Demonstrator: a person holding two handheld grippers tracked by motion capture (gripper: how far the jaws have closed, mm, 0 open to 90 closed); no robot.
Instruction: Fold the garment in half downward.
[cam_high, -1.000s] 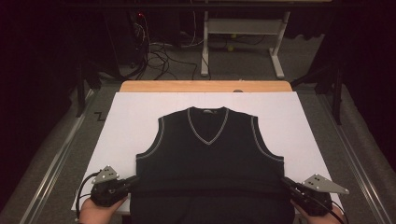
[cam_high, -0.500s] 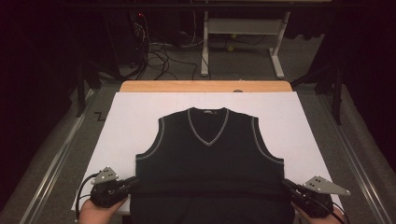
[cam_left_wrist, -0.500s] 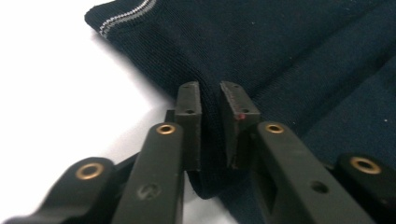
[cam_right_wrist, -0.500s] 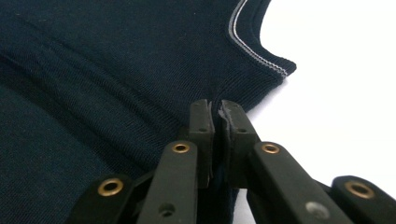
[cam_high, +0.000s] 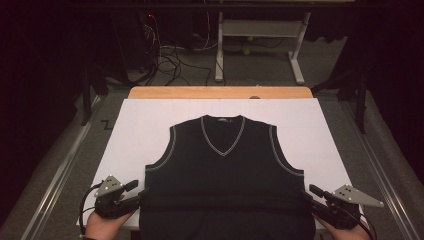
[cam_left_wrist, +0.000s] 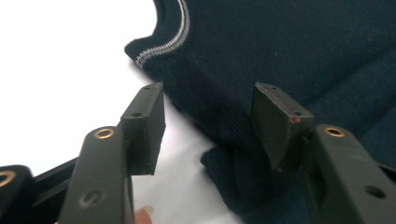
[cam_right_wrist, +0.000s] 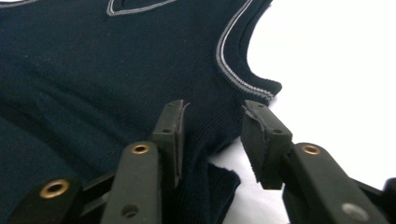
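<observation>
Vest (cam_high: 222, 180): flat on white table (cam_high: 145, 125), bottom hem folded up.
Left gripper (cam_left_wrist: 208, 121): jaws just opening, letting go of fold's edge.
Right gripper (cam_right_wrist: 212, 135): likewise.
Next: likely regrip a side to fold inward.

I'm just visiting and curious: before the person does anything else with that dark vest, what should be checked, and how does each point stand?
1. Left gripper let go: ok, its jaws have just been opening, pads off the cloth.
2. Right gripper let go: ok, jaws likewise just opened.
3. Vest flat, neckline away from the person: ok.
4. Side edges within reach of both grippers: ok.
5. Hem lying smooth: cannot tell.
</observation>
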